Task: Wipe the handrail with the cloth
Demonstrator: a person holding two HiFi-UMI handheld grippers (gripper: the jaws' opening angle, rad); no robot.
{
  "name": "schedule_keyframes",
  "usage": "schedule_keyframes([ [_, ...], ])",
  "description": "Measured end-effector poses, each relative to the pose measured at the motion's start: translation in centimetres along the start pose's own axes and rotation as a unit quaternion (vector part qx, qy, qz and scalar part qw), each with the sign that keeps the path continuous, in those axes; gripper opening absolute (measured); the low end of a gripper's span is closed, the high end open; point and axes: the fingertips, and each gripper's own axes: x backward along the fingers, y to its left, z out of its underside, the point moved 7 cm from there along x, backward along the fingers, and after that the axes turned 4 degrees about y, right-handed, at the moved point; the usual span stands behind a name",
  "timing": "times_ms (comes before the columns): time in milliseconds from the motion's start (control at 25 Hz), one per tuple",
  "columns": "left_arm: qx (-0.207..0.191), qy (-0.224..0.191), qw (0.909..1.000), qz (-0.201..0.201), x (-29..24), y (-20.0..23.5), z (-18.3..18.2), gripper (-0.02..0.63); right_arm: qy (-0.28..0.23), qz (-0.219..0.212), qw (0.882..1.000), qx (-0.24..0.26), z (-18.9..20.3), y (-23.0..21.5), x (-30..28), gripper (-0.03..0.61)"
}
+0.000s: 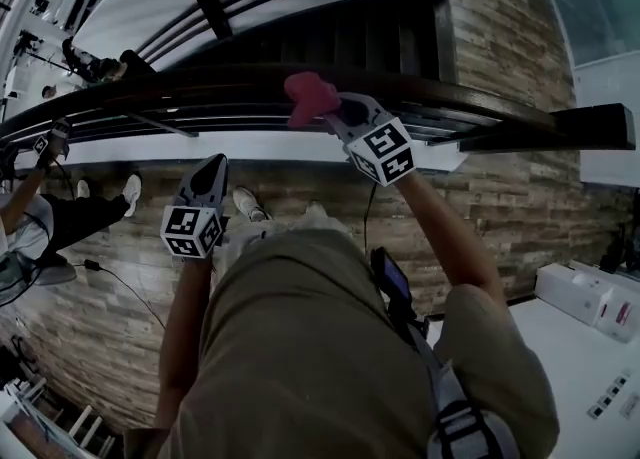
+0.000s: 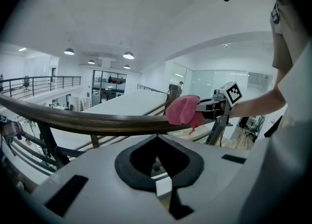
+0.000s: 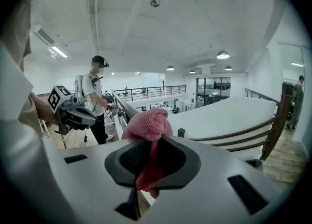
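Observation:
A dark wooden handrail (image 1: 200, 87) curves across the head view. My right gripper (image 1: 335, 112) is shut on a bunched pink cloth (image 1: 312, 97), and the cloth rests on top of the rail. In the right gripper view the cloth (image 3: 148, 123) bulges out between the jaws of the right gripper (image 3: 152, 145), with the handrail (image 3: 122, 108) running away behind it. My left gripper (image 1: 212, 172) is shut and holds nothing. It points toward the rail from the near side, left of the cloth, without touching it. From the left gripper view, the handrail (image 2: 97, 120) passes just ahead of the left gripper (image 2: 158, 162), and the cloth (image 2: 183, 111) lies to the right.
Another person (image 1: 40, 212) stands at the left and holds a gripper (image 1: 50, 142) at the same rail. Dark lower rails (image 1: 250, 127) and posts (image 2: 48, 145) run under the handrail. A stairwell (image 1: 340, 37) drops beyond it. White equipment (image 1: 590, 297) sits at the right.

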Motion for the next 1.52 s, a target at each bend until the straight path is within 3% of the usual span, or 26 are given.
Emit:
schedule_keyframes([
  [280, 0.024, -0.01, 0.9997, -0.002, 0.2, -4.1, 1.3, 0.017, -0.013, 0.025, 1.0, -0.006, 3.0, -0.5, 7.6, 0.048],
  [640, 0.052, -0.008, 0.9986, -0.008, -0.9, -9.4, 4.6, 0.017, -0.003, 0.04, 0.999, 0.034, 8.9, -0.4, 12.6, 0.048],
  [880, 0.072, -0.014, 0.9973, 0.006, -2.4, -10.6, 5.2, 0.015, -0.047, 0.114, 0.992, 0.015, 9.9, -1.7, 14.5, 0.048],
  [1160, 0.042, -0.039, 0.9982, -0.018, -1.6, -7.6, 4.3, 0.016, -0.078, 0.226, 0.971, 0.023, 10.3, -0.3, 15.2, 0.048],
  [1520, 0.03, -0.039, 0.9984, -0.026, -2.2, -6.9, 4.2, 0.016, -0.081, 0.203, 0.975, 0.03, 9.3, 0.3, 14.0, 0.048],
])
